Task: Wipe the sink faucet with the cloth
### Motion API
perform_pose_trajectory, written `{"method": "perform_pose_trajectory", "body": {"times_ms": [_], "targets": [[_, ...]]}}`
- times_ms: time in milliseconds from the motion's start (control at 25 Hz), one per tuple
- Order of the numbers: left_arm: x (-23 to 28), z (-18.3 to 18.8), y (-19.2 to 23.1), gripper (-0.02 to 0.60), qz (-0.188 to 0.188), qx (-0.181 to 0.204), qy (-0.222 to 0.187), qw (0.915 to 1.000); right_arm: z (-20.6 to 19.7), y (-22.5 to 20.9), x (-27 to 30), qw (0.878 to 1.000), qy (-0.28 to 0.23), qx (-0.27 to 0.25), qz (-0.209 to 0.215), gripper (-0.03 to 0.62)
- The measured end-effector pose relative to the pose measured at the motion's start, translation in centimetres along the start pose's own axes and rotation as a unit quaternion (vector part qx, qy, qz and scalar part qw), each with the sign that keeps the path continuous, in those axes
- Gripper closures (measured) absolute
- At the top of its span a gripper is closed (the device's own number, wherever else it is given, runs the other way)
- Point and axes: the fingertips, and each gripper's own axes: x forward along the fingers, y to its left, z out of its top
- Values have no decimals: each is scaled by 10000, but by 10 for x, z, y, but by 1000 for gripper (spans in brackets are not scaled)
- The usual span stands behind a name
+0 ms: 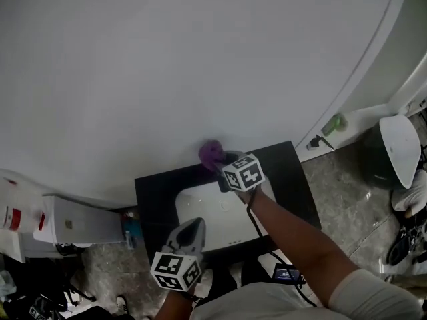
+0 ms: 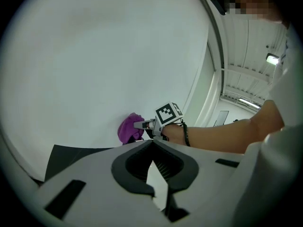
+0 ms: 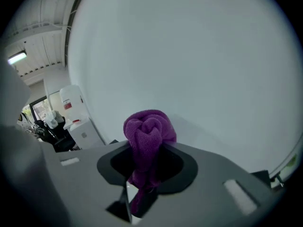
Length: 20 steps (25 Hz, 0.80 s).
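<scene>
A purple cloth (image 1: 211, 153) is bunched up against the white wall, just behind the white sink (image 1: 200, 205). My right gripper (image 1: 220, 162) is shut on it. In the right gripper view the cloth (image 3: 149, 131) bulges out between the jaws of the right gripper (image 3: 147, 150). I cannot make out the faucet; the cloth and the gripper cover that spot. My left gripper (image 1: 192, 231) hovers over the sink's front edge, with its jaws together and nothing in them. The left gripper view looks past the left gripper (image 2: 152, 143) to the cloth (image 2: 129, 128) and the right gripper (image 2: 142, 125).
The sink is set in a black counter (image 1: 293, 179) against a broad white wall. A white cabinet (image 1: 73, 222) stands to the left. A green bottle (image 1: 333, 123) and a dark bin with a white lid (image 1: 393, 149) are at the right, on the tiled floor.
</scene>
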Motion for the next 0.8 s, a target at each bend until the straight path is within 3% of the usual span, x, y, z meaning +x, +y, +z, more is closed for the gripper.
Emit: {"method": "perform_pose_trajectory", "body": {"times_ms": [200,480,680,800], "targets": [[12,-4,8,575,42,-101,22,9999,-27,1,-1,9999,148,89,3,496],[25,3,-7,575,-142,-202,-102,9996,-83,37,-39,9972,544,270,433,496],[21,8,-11,575,-117,-149,-145,9997,-18,23,-33,9994,-71,17,330,494],[19,5,-9,575,-45,-124,-107,9999,2,-8,-2,10000,-28,-7,81,494]]}}
